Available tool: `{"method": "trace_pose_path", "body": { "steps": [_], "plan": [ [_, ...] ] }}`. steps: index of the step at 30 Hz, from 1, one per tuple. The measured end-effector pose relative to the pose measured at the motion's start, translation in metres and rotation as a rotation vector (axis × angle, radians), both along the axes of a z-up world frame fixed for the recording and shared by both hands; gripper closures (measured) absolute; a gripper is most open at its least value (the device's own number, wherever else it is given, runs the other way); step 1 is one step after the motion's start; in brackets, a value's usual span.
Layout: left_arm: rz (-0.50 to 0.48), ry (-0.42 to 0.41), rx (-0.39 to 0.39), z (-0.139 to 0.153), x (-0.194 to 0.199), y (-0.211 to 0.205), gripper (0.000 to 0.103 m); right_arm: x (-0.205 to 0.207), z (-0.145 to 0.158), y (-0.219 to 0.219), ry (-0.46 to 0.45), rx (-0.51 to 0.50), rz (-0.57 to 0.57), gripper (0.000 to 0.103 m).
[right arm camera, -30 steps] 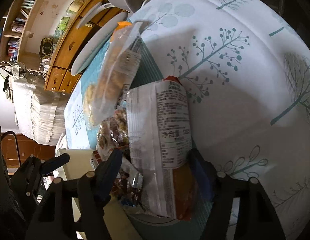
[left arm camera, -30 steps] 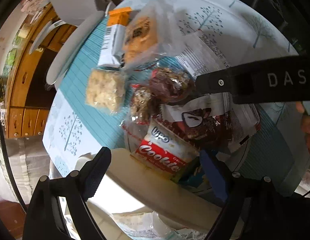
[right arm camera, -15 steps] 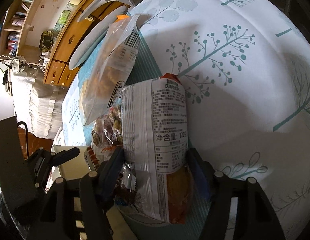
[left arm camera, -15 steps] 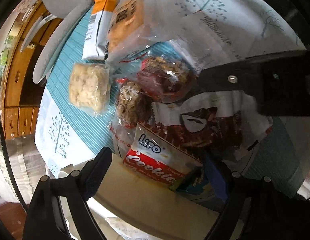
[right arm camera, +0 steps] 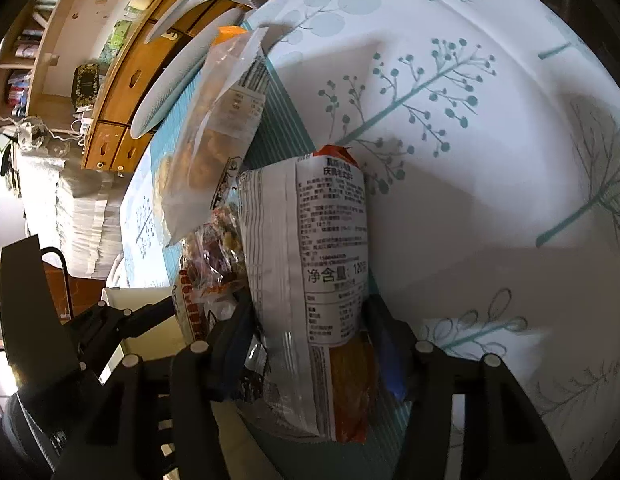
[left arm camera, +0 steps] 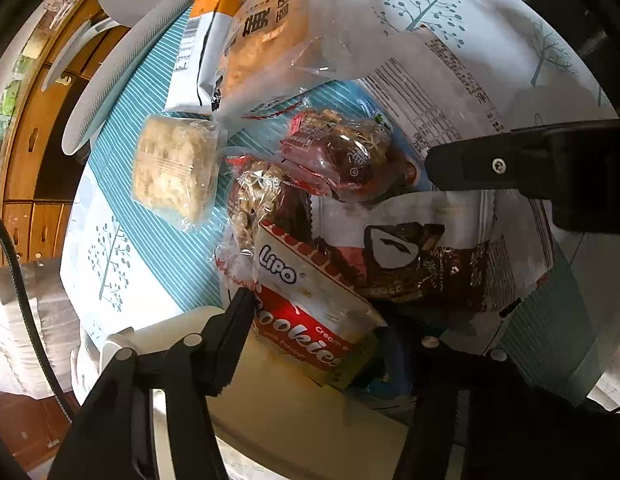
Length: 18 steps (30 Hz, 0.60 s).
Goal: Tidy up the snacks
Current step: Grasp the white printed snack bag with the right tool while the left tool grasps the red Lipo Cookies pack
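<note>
Left gripper: my jaws are closing on the one red-and-white cookie pack, pack between them, left pad at its edge; contact on the far pad I cannot tell. Right gripper: jaws closing around one tall white bag, pads hard against both sides. Bag's long axis runs away from my camera, orange end nearest.

Pile on the desk, near to far: one brown chocolate pack, two clear nut packets, one pale rice-puff block, one clear bag of orange biscuits, one orange-topped bar. Right gripper's arm crosses over the pile in my left view. White tray just below the cookie pack. Wooden drawers beyond.
</note>
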<state>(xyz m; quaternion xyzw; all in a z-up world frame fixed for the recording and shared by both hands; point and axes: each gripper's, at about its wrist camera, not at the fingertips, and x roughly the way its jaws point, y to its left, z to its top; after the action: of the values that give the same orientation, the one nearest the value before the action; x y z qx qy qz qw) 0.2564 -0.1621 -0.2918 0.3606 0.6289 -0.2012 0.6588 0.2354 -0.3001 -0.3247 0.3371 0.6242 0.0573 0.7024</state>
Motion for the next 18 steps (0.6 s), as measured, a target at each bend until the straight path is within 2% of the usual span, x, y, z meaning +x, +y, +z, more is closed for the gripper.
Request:
{"method": "trace_pose_path", "body": {
  "steps": [7, 18],
  "plan": [
    [0.044, -0.012, -0.01, 0.003, -0.004, 0.004, 0.058, -0.011, 0.001, -0.009, 0.07, 0.009, -0.03, 0.05],
    [0.112, -0.006, -0.064, 0.017, -0.005, 0.006, 0.061, -0.04, -0.001, -0.033, 0.179, 0.033, -0.113, 0.053]
  ]
}}
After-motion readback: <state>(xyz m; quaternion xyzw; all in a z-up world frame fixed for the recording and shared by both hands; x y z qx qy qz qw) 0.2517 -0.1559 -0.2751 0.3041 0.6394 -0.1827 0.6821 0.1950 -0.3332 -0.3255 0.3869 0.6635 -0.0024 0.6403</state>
